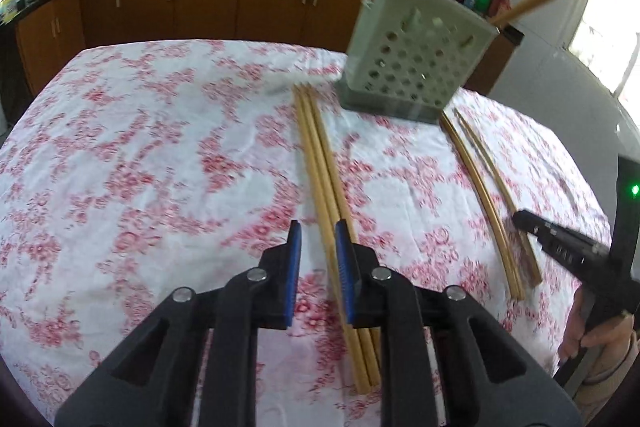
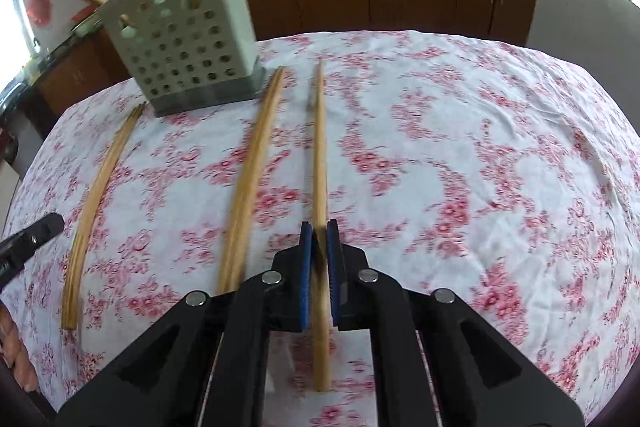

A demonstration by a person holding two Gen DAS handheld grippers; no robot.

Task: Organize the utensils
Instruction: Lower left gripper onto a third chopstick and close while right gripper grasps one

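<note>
Wooden chopstick (image 2: 319, 163) pinched in right tool (image 2: 319, 233); left tool (image 1: 318, 233) seemingly spread beside chopstick bundle (image 1: 320, 155), near perforated holder (image 1: 416, 67).

One perforated utensil holder (image 2: 188, 55) stands on one floral tablecloth (image 2: 460, 167). Three bundles of chopsticks (image 2: 248, 179) lie on the cloth; how many sticks each bundle has cannot be told. More chopsticks stick out of the holder at two spots. Two grippers show
</note>
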